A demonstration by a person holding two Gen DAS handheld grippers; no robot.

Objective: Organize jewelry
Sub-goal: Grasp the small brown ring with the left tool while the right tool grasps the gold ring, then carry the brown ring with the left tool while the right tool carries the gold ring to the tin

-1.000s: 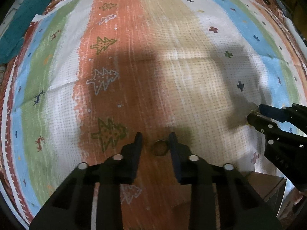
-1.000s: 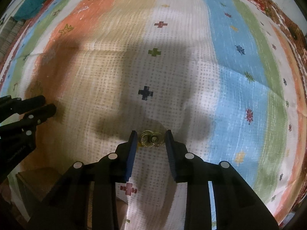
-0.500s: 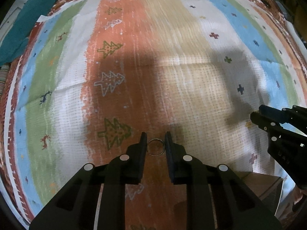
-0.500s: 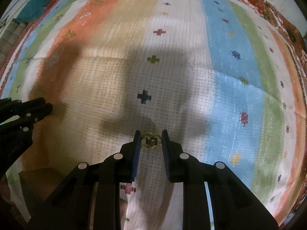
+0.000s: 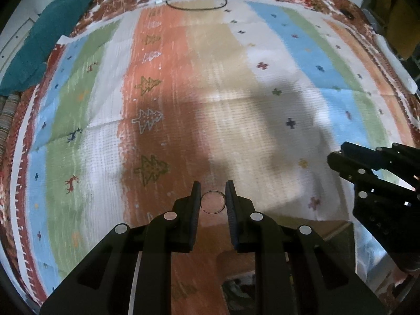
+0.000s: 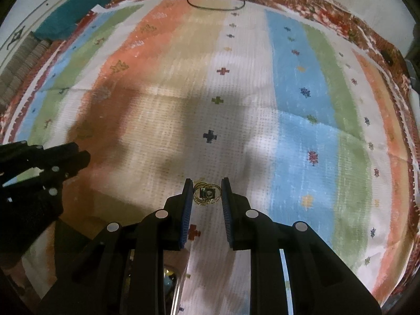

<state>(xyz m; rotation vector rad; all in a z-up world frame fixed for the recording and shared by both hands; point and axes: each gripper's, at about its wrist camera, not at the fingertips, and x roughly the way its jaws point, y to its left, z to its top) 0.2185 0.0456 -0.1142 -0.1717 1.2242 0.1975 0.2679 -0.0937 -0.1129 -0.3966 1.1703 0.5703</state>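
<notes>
Item one: thin open wire ring (image 5: 213, 202), clamped across its width in the left gripper (image 5: 213, 201) above the striped cloth (image 5: 236, 84)'s near edge. Item two: gold looped ornament (image 6: 206, 193), pinched by the right gripper (image 6: 206, 193). Both likely light, springy, easily bent; grip gently at outer rims.

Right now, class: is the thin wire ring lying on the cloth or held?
Held: the wire ring is pinched between the left gripper's fingers.

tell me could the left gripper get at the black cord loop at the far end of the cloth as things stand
Probably not yet: the left gripper is shut on a thin wire ring. The striped cloth toward the cord loop looks bare.
</notes>
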